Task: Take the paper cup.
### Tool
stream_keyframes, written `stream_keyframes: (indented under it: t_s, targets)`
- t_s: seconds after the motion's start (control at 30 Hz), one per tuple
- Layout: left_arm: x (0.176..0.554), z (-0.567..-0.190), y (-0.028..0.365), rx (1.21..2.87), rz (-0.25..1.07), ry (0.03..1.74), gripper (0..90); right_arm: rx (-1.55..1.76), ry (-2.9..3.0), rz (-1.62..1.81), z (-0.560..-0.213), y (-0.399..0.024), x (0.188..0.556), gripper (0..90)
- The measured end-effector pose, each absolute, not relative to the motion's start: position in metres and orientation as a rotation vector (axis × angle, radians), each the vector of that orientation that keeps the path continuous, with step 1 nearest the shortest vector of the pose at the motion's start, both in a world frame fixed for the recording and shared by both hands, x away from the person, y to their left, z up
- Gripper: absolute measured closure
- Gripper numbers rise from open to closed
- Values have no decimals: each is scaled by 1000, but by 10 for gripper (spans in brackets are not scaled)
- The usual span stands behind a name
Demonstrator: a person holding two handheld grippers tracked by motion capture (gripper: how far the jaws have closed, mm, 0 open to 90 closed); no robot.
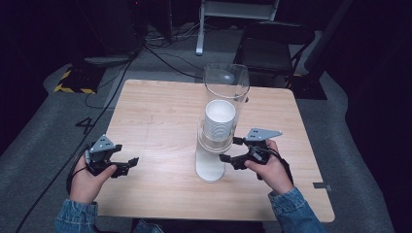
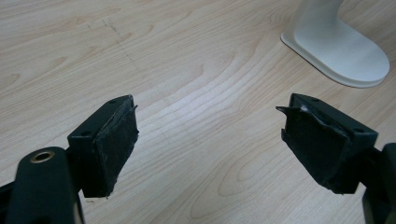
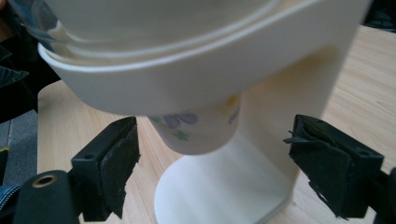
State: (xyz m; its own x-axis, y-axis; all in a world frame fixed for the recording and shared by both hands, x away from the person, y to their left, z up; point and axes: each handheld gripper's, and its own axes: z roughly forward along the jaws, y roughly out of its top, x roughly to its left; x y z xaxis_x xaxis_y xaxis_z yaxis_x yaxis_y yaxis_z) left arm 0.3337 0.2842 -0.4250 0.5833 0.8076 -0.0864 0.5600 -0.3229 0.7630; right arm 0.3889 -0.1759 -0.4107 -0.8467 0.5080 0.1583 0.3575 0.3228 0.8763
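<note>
A cup dispenser stands at the middle of the wooden table (image 1: 160,111): a white stand (image 1: 210,167) carries a clear tube (image 1: 226,82) with a stack of white paper cups (image 1: 219,121) in it. In the right gripper view the lowest cup (image 3: 196,130), printed with small flowers, hangs out below the white ring (image 3: 187,79). My right gripper (image 3: 212,158) is open, one jaw on each side of that cup and apart from it; the high view shows this gripper (image 1: 229,149) right of the stand. My left gripper (image 1: 125,166) is open over bare wood at the table's left, (image 2: 210,135) nothing between its jaws.
The dispenser's white base (image 2: 345,56) lies ahead and to the right of the left gripper. Beyond the table's far edge stand a dark folding chair (image 1: 272,43) and a white frame leg (image 1: 200,29). Cables and a black-yellow striped strip (image 1: 73,82) lie on the grey floor.
</note>
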Motion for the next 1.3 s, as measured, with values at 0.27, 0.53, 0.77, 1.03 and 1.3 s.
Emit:
stream_keyframes:
  t_s: [0.27,0.53,0.77,1.03,1.3]
  targets:
    - [335,-427,282,2033,386,1086,179,768,2407,1586,-414,-158,384,165]
    - [336,-427,282,2033,381,1083,179,773,2325,1622,-426,-141,384,167]
    - [336,-427,284,2039,386,1080,178,762,2234,1653,-431,-133,384,212]
    - [335,-427,283,2039,379,1087,179,769,2163,1664,-432,-132,382,287]
    - [336,-429,283,2037,379,1088,179,756,2136,1673,-434,-132,381,307]
